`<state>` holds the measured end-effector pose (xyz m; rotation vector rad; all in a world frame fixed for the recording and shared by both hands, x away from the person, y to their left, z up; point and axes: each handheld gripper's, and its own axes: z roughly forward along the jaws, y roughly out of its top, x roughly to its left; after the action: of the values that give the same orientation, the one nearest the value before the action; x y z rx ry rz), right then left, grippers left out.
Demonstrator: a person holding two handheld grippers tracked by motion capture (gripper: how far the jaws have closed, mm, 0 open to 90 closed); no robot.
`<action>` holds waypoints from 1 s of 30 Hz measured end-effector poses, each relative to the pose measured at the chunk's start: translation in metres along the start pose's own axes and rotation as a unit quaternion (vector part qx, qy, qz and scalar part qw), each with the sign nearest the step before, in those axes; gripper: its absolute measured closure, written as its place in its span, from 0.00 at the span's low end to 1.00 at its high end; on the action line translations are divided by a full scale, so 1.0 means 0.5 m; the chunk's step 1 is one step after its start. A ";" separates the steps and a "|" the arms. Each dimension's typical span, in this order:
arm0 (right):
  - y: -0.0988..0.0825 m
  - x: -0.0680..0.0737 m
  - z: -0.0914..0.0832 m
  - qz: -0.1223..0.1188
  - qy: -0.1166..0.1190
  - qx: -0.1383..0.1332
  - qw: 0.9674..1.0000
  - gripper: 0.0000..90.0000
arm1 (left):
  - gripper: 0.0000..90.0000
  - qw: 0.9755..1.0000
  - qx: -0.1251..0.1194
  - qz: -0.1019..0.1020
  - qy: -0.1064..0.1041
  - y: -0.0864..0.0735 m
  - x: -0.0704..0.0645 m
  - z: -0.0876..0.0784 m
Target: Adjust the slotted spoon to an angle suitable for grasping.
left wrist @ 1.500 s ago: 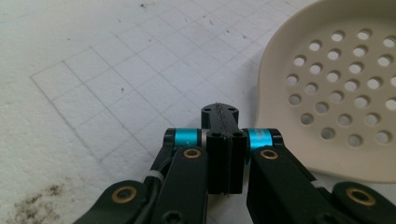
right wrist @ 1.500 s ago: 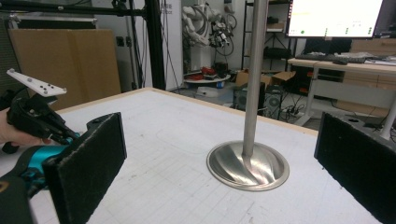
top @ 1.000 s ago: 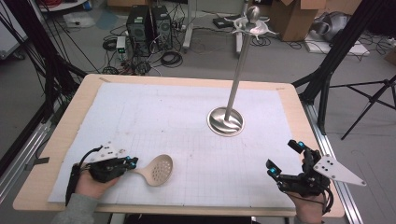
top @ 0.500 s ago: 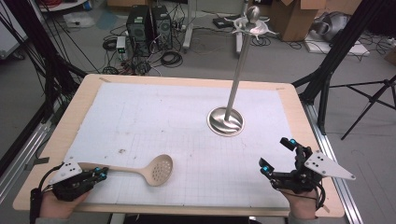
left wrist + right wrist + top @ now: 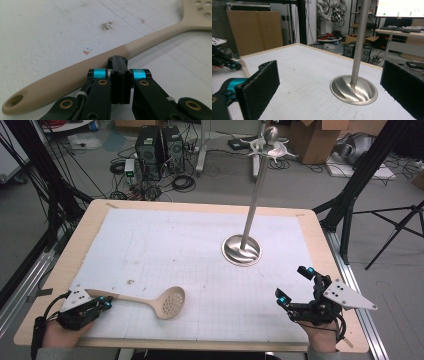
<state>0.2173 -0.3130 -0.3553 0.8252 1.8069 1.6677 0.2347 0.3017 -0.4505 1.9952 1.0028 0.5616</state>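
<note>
While the left gripper (image 5: 104,303) sits at the handle end of the spoon (image 5: 150,300), we treat the spoon as the landmark for everything else on the mat (image 5: 190,245). It lies flat, well to the near left of the stand (image 5: 242,251), with its long axis running from the handle at the near-left edge of the mat to the perforated bowl, which points toward the stand's base. In the left gripper view the jaws are pressed fully together with nothing between them, and the handle (image 5: 75,72) passes just beyond the closed tips, crossing them at a slant; the hanging hole (image 5: 15,100) marks the handle's free end. We cannot tell whether the tips touch the handle or merely rest beside it. The right gripper (image 5: 295,285) is well apart from the spoon, on the far side of the bowl and nearer the stand, and its jaws stand wide apart and empty, framing the stand's base (image 5: 354,90) in the right gripper view. We judge the left hand to be the one placed for any grasp, since the handle lies directly ahead of it. For that grasp the jaws would first have to part and then straddle the handle across its axis.
</note>
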 end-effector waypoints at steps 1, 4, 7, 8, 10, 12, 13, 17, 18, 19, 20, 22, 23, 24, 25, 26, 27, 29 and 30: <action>0.001 0.001 0.000 -0.001 0.000 0.000 1.000 0.01 | 1.00 1.000 0.007 -0.007 -0.003 0.006 0.004 0.004; 0.002 0.001 0.000 -0.003 0.001 -0.002 1.000 0.01 | 1.00 1.000 0.014 0.001 0.002 0.020 0.010 0.017; 0.000 -0.001 0.002 0.001 0.000 0.001 1.000 0.01 | 1.00 1.000 0.021 -0.002 -0.001 0.035 0.019 0.034; -0.001 -0.002 0.003 0.000 0.000 0.002 1.000 0.01 | 1.00 1.000 0.023 -0.004 -0.003 0.040 0.021 0.040; -0.002 -0.003 0.004 0.002 0.000 0.002 1.000 0.01 | 1.00 1.000 0.022 -0.005 -0.010 0.051 0.022 0.054; -0.002 -0.003 0.002 0.002 -0.001 0.002 1.000 0.01 | 1.00 1.000 0.020 0.000 -0.022 0.062 0.015 0.068; -0.002 -0.003 0.002 0.002 -0.001 0.002 1.000 0.01 | 1.00 0.999 0.020 0.007 -0.024 0.068 0.010 0.075; 0.001 -0.002 -0.003 0.001 -0.002 -0.003 1.000 0.01 | 1.00 0.999 0.018 0.000 -0.034 0.084 0.009 0.102; 0.002 -0.002 -0.006 0.001 -0.003 -0.003 1.000 0.01 | 1.00 0.999 0.014 -0.006 -0.036 0.088 0.010 0.109; 0.002 -0.002 -0.006 0.001 -0.003 -0.003 1.000 0.01 | 1.00 0.999 0.015 -0.006 -0.040 0.091 0.013 0.115; 0.002 -0.003 -0.008 0.002 -0.003 -0.004 1.000 0.01 | 1.00 0.999 0.013 -0.008 -0.043 0.094 0.015 0.122; 0.002 -0.005 -0.009 0.002 -0.004 -0.006 1.000 0.01 | 1.00 0.998 0.010 -0.015 -0.055 0.104 0.022 0.140; 0.002 -0.005 -0.009 0.002 -0.004 -0.006 1.000 0.01 | 0.99 0.998 0.010 -0.015 -0.055 0.104 0.022 0.140; 0.002 -0.006 -0.010 0.003 -0.004 -0.007 1.000 0.01 | 0.99 0.998 0.012 -0.010 -0.054 0.109 0.021 0.145; 0.002 -0.008 -0.012 0.004 -0.007 -0.006 1.000 0.01 | 1.00 0.998 0.012 -0.004 -0.054 0.117 0.019 0.157; 0.002 -0.008 -0.012 0.004 -0.007 -0.006 1.000 0.01 | 1.00 0.998 0.012 -0.004 -0.054 0.117 0.019 0.157; 0.002 -0.009 -0.012 0.003 -0.007 -0.008 1.000 0.01 | 1.00 0.999 0.008 -0.005 -0.054 0.119 0.018 0.162; 0.002 -0.009 -0.013 0.005 -0.009 -0.008 1.000 0.01 | 1.00 0.998 0.009 -0.010 -0.059 0.122 0.020 0.167; 0.002 -0.009 -0.012 0.006 -0.008 -0.008 1.000 0.01 | 1.00 0.998 0.009 -0.004 -0.054 0.124 0.017 0.169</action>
<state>0.2161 -0.3203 -0.3540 0.8408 1.7798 1.6765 0.3246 0.2473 -0.4472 2.0137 0.9530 0.4357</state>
